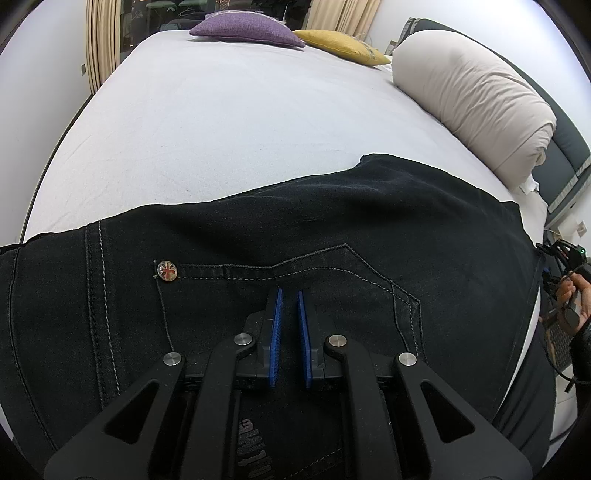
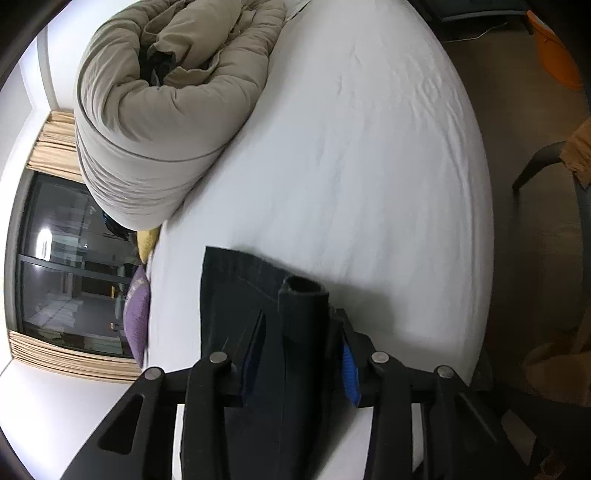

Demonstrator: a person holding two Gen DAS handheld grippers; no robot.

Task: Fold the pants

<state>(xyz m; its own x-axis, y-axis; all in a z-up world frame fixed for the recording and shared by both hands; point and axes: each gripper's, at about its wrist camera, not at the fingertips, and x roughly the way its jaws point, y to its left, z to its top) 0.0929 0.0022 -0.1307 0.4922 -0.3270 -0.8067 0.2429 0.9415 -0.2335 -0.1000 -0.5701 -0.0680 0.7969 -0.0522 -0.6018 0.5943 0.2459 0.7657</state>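
Black jeans (image 1: 332,229) lie spread across the white bed sheet (image 1: 221,129); a back pocket with a flag rivet (image 1: 167,270) faces up. My left gripper (image 1: 290,293) is shut, and its blue pads (image 1: 277,317) stand a thin slit apart with their tips down on the pocket. In the right wrist view a leg end of the jeans (image 2: 236,291) is bunched into a thick fold between the jaws. My right gripper (image 2: 301,321) is shut on this fold. A hand (image 1: 570,295) holding the other device shows at the right edge of the left wrist view.
A rolled beige duvet (image 1: 472,103) (image 2: 155,110) lies along one side of the bed. A purple pillow (image 1: 247,27) and a yellow pillow (image 1: 343,44) sit at the far end. Beyond the bed edge are a dark chair (image 2: 546,162), an orange object (image 2: 557,55) and a window (image 2: 66,266).
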